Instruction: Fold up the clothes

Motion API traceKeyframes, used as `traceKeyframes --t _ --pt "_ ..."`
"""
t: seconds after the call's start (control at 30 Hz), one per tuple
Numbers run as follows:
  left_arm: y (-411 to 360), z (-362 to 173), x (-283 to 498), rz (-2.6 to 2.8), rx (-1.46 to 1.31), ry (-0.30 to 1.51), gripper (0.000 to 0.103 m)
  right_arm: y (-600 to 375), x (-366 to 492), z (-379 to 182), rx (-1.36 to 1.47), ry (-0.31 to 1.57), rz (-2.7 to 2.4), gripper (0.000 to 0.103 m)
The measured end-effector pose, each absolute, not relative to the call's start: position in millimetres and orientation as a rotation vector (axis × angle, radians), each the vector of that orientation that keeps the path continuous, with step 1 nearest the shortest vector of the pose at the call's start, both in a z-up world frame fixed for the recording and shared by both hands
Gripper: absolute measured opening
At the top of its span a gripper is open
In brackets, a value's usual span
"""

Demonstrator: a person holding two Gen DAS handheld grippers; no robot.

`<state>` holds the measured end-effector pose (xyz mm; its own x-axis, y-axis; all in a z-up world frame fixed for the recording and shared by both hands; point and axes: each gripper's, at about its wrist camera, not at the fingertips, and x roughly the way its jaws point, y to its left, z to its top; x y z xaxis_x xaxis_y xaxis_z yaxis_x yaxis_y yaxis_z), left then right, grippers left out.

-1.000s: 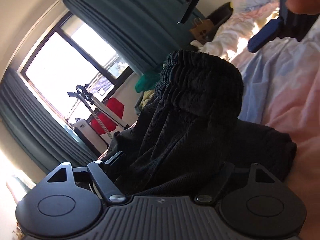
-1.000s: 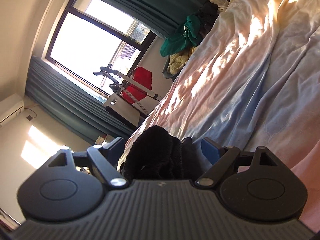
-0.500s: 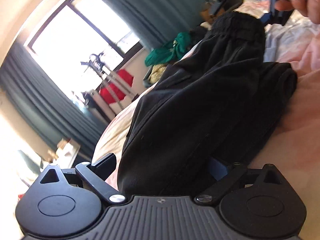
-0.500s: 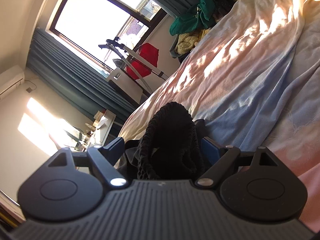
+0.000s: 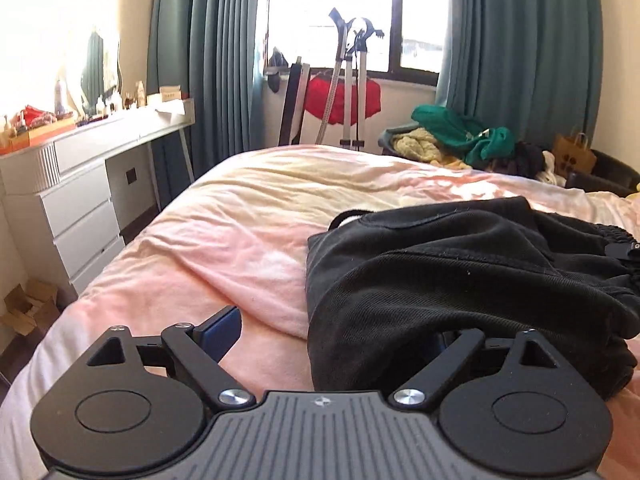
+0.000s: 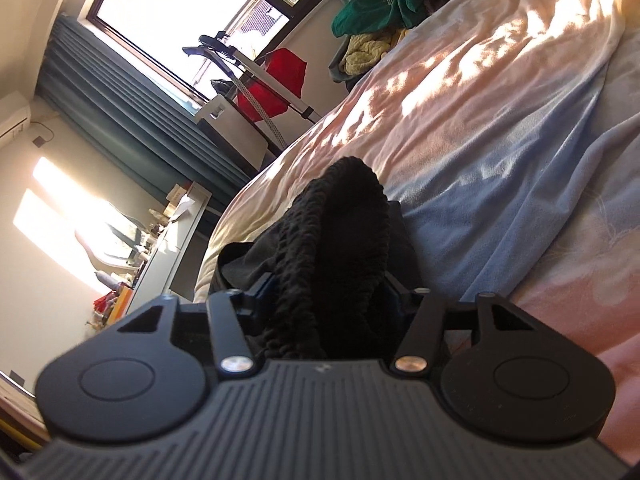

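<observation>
A black garment with an elastic waistband [image 5: 460, 276] lies bunched on the pink bedspread [image 5: 248, 240]. My left gripper [image 5: 332, 332] is open; its left finger [image 5: 220, 328] is bare and the cloth's near edge drapes over its right finger. My right gripper [image 6: 332, 292] is shut on the ribbed waistband [image 6: 340, 232] and holds it just above the bed. A bit of the right gripper shows at the right edge of the left wrist view [image 5: 626, 250].
A white dresser [image 5: 80, 184] with clutter stands left of the bed. A clothes steamer with a red item [image 5: 344, 96] stands at the window. A pile of green and yellow clothes [image 5: 452, 136] sits beyond the bed. The bedspread is blue and pink near the right gripper [image 6: 520, 184].
My left gripper has let go of the black garment and opened, and its view has swung level toward the window. The garment has dropped onto the bed. My right gripper has stayed shut on the waistband.
</observation>
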<state>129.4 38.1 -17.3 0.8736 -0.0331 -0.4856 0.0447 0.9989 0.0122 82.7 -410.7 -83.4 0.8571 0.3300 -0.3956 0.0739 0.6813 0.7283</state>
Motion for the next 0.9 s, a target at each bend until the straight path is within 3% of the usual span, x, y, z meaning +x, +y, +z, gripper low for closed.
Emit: traceKeyframes --t 0.07,0.17,0.27,0.5,0.6,0.67,0.73,0.9 --pt "30 -16 130 -0.046 0.027 0.479 0.089 -411 77 -78 0.803 0.514 0.147 0.03" --pt "8 -21 103 -0.062 0.014 0.482 0.089 -413 67 -68 0.786 0.463 0.145 0.025" --pt "-6 -34 52 -0.07 0.019 0.493 0.09 -416 61 -62 0.77 0.434 0.137 0.025" --pt "-17 -52 48 -0.045 0.077 0.543 0.093 -431 71 -104 0.882 0.568 0.076 0.027" --pt "-15 -51 45 -0.041 0.073 0.548 0.093 -429 67 -100 0.86 0.586 0.082 0.037" --pt "-13 -51 43 -0.038 0.068 0.552 0.093 -427 61 -95 0.84 0.592 0.057 0.062" --pt "-11 -50 41 -0.036 0.067 0.556 0.093 -426 54 -94 0.84 0.601 0.029 0.079" --pt "-9 -49 37 -0.037 0.062 0.567 0.092 -425 53 -107 0.875 0.678 0.079 0.087"
